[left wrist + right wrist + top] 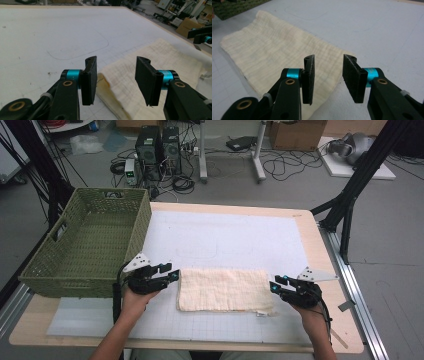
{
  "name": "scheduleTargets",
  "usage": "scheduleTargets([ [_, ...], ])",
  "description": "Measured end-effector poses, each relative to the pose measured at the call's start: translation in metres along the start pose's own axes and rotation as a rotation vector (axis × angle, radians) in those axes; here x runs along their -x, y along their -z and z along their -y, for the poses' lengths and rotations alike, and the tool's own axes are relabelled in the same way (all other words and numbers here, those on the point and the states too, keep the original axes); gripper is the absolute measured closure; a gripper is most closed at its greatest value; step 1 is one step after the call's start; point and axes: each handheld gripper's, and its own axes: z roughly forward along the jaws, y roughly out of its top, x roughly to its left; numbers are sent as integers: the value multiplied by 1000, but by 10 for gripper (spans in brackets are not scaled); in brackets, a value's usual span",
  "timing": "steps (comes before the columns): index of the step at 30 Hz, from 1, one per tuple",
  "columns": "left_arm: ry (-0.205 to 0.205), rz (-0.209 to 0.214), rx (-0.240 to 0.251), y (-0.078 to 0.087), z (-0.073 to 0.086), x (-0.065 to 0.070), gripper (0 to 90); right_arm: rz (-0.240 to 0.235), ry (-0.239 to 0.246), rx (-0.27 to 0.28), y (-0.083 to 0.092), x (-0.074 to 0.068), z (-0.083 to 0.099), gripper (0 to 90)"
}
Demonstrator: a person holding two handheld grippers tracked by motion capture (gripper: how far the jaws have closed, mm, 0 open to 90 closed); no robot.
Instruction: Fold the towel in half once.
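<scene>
The folded towel [223,290] lies flat on the table [320,250], long axis left to right. Left claw [171,272] and right claw [275,285] stand part-open, gripping nothing, one at each short end.

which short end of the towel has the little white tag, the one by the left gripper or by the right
The end by the right gripper: the tag sticks out at the towel's near corner there. The end by the left gripper is plain.

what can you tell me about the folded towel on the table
The towel is cream, of soft ribbed or waffle-like cloth, folded into a long rectangle with layered edges and a small tag at its near right corner. It lies flat on the white gridded mat, right of the green woven basket. The left gripper stands at its left end and the right gripper at its right end, both with jaws apart and not pressing on the cloth.
</scene>
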Motion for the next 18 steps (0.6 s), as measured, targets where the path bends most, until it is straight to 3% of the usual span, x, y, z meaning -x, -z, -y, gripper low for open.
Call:
scheduleTargets([
  [10,-16,-36,-151,-24,9,2,554,47,15,-63,-16,-6,-2,606],
  [14,-53,-43,-200,-32,11,6,588,53,16,-72,-17,-5,-1,603],
  [18,-98,-56,-233,-40,13,10,681,55,18,-76,-18,-5,-2,603],
])
